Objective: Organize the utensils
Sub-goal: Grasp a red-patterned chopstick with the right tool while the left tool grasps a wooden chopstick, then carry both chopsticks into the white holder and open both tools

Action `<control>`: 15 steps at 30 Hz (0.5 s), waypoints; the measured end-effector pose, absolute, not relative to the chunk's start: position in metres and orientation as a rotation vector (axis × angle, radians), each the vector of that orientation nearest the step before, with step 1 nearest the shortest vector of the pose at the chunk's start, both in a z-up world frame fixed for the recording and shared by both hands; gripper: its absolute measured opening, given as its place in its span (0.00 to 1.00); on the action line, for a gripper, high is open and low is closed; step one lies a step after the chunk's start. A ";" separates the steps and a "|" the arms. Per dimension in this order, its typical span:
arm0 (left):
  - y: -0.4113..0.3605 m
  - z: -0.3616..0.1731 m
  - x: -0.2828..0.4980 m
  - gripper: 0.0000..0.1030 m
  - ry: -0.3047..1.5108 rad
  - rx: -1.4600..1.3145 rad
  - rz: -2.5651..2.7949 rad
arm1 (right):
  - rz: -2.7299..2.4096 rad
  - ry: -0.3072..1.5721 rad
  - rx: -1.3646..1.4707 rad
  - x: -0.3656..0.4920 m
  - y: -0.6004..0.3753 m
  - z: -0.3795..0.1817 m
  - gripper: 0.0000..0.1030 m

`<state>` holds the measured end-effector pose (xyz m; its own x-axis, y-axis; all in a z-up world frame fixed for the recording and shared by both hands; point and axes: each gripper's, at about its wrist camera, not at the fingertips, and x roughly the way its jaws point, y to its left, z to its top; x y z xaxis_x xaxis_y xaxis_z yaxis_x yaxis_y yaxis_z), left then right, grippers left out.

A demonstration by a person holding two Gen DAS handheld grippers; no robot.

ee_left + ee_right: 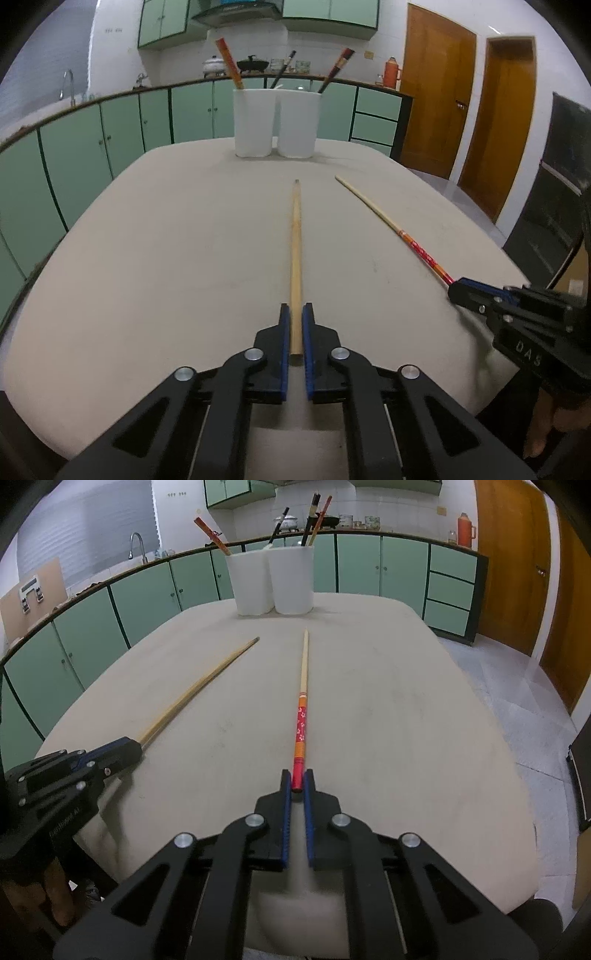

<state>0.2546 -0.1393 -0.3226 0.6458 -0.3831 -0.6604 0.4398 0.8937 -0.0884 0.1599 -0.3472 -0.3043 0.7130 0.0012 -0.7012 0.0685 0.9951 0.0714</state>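
Gripping by the thick ends, left gripper [295,317] clamps the plain chopstick [295,240], right gripper [297,781] the red chopstick [301,720], tips aimed toward the holders [275,122] at the table's [166,240] far edge, ready for insertion.

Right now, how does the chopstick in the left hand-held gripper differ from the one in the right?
The plain bamboo chopstick is bare tan wood along its whole length; the red-patterned chopstick has a pale tip with a red and orange flowered handle.
The left hand-held gripper has the bamboo one deep between its pads; the right hand-held gripper pinches only the patterned one's butt end.
Both lie on the table, tips toward the white holders.
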 end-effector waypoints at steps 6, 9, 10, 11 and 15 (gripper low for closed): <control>-0.124 -0.281 0.259 0.06 0.732 0.010 -0.465 | -0.030 0.738 0.074 0.154 -0.344 -0.254 0.05; -0.120 -0.250 0.259 0.06 0.690 0.012 -0.473 | -0.016 0.709 0.070 0.157 -0.346 -0.219 0.05; -0.120 -0.242 0.260 0.06 0.677 0.013 -0.475 | -0.012 0.702 0.070 0.159 -0.347 -0.210 0.05; -0.119 -0.235 0.262 0.06 0.666 0.014 -0.476 | -0.007 0.696 0.067 0.162 -0.348 -0.198 0.05; -0.119 -0.195 0.272 0.06 0.604 0.029 -0.489 | 0.020 0.680 0.042 0.176 -0.350 -0.162 0.05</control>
